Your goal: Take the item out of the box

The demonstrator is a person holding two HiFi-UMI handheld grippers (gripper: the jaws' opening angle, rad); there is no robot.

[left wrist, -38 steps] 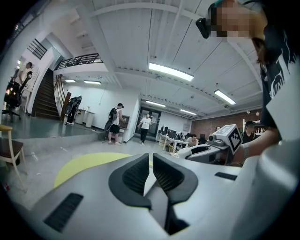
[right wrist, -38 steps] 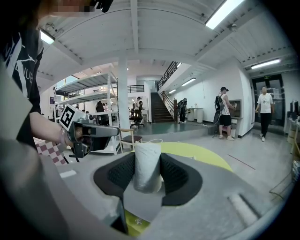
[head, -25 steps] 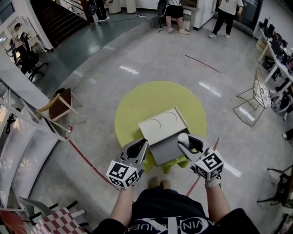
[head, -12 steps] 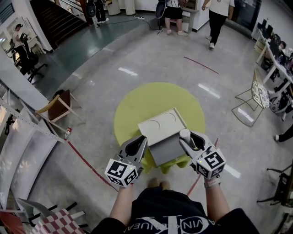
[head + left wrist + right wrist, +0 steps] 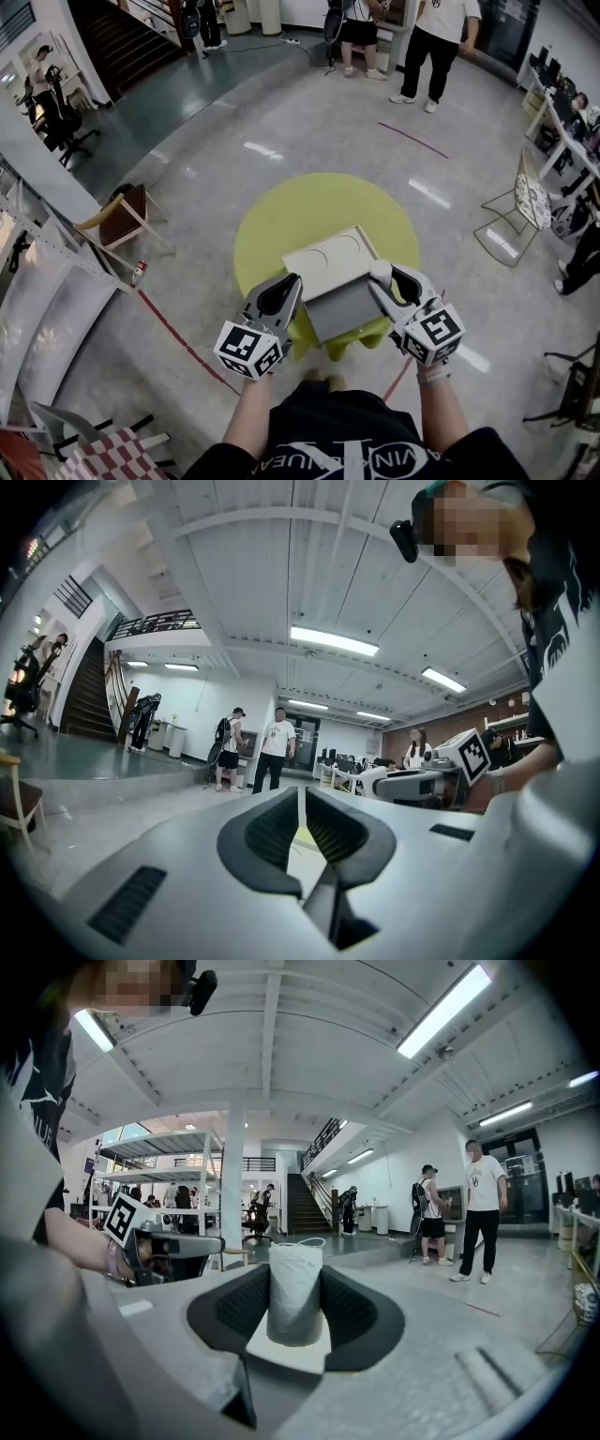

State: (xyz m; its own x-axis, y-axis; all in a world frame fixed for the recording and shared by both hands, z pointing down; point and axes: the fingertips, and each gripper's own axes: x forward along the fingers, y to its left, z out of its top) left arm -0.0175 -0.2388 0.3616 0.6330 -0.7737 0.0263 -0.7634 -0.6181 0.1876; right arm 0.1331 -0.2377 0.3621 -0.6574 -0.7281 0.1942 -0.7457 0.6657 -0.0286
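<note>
1. My right gripper [image 5: 295, 1302] is clenched on a white cylindrical item [image 5: 295, 1290], one dark pad on each side of it.
2. The item's long axis stands upright, square to the jaws' squeeze. Its top end rises above the pads.
3. In the head view the item [image 5: 379, 272] shows as a rounded white end at the right gripper's [image 5: 382, 277] tip, by the right edge of the box [image 5: 330, 255].
4. The box lies open on a round yellow table [image 5: 281, 211], its pale half farther from me and its grey half nearer.
5. My left gripper [image 5: 302, 822] is closed to a thin slit and holds nothing. In the head view it [image 5: 286, 289] sits at the box's left edge.
</note>
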